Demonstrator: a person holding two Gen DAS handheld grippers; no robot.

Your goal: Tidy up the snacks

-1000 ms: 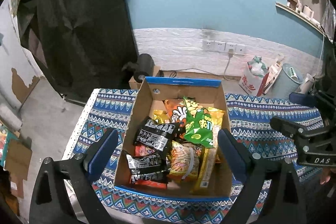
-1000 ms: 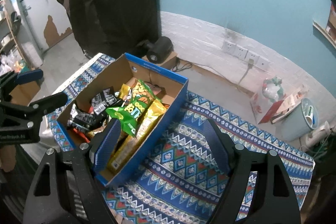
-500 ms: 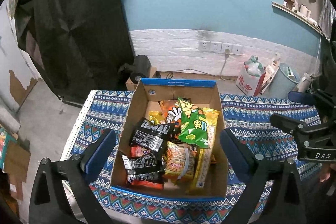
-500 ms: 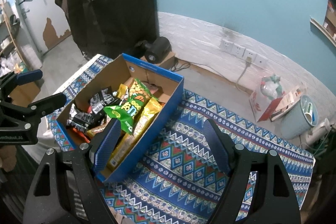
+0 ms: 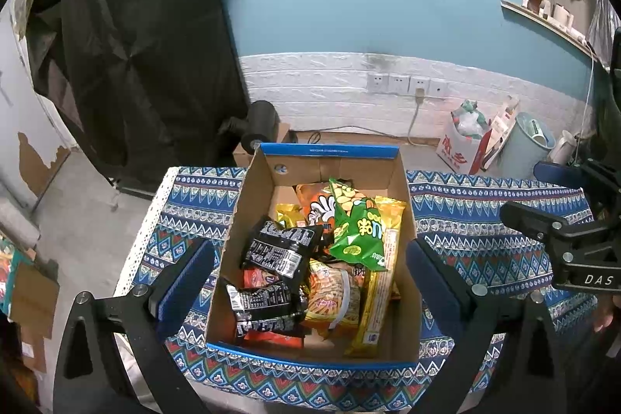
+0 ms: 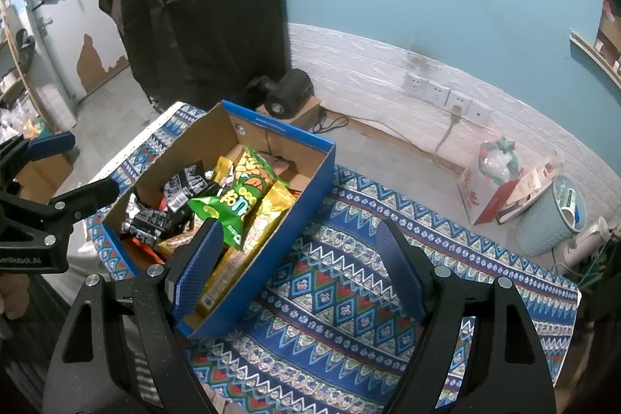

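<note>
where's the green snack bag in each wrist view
Left wrist: green snack bag lies on top of the pile, right of centre in the cardboard box, beside the long yellow pack.
Right wrist: green snack bag sits left of centre, just above the left finger tip.
Shared landmark: the wall sockets.

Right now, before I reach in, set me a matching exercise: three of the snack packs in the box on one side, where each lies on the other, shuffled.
Things:
1. green chip bag
2. black packets
3. long gold pack

Places in the cardboard box, as the left wrist view shows it:
A. along the right wall
B. left side
C. on top of the pile, middle

Pairs: 1-C, 2-B, 3-A

Both the left gripper and the right gripper are open and hold nothing.
</note>
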